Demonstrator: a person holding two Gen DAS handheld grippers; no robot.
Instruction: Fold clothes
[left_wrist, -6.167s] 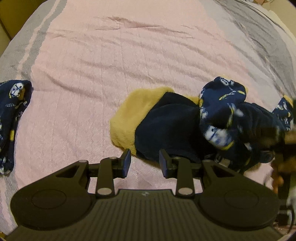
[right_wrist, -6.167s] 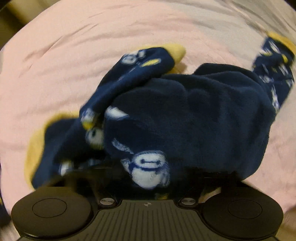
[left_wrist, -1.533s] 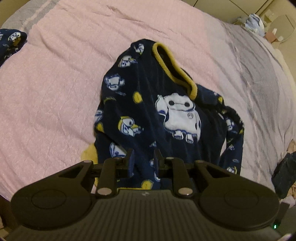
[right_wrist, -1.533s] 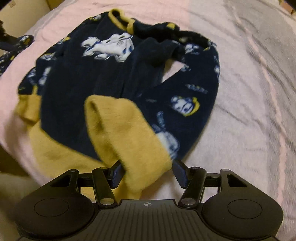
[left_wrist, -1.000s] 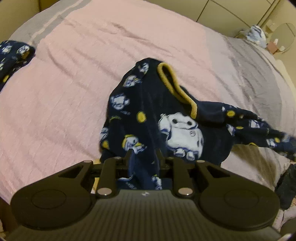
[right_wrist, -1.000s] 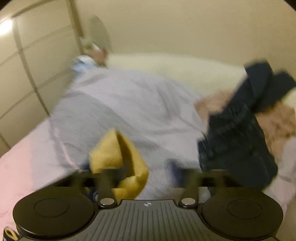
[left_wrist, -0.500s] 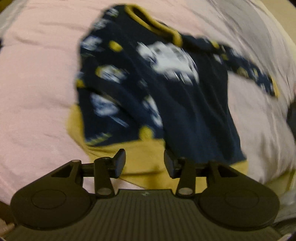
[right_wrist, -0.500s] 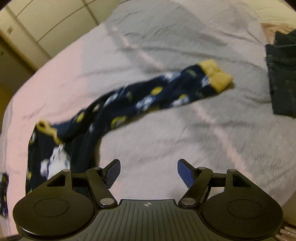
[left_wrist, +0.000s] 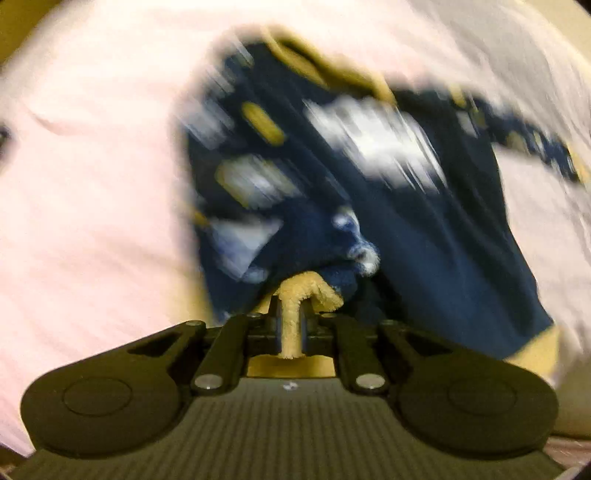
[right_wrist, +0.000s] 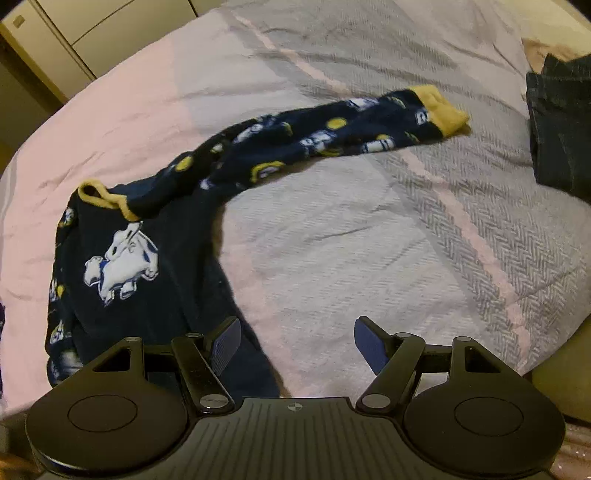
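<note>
left gripper (left_wrist: 291, 325) closing, jaws pinching the yellow hem (left_wrist: 295, 295) of the navy pyjama top (right_wrist: 122, 266) at 6 o'clock | right gripper (right_wrist: 295, 343) released, empty over the bed (right_wrist: 369, 258) | top lies flat, sleeve (right_wrist: 332, 136) flung toward 1 o'clock | advice: secure the hem fully, then take the sleeve cuff.

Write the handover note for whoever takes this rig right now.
Left gripper: jaws closing on a fold of the yellow hem of the navy pyjama top.
Right gripper: open, empty, above the bedspread beside the top.
Top lies print side up on the bed, one sleeve stretched out towards the dark jeans.
Done: top spread out.
Left: fold sleeve in, then fold body.
</note>
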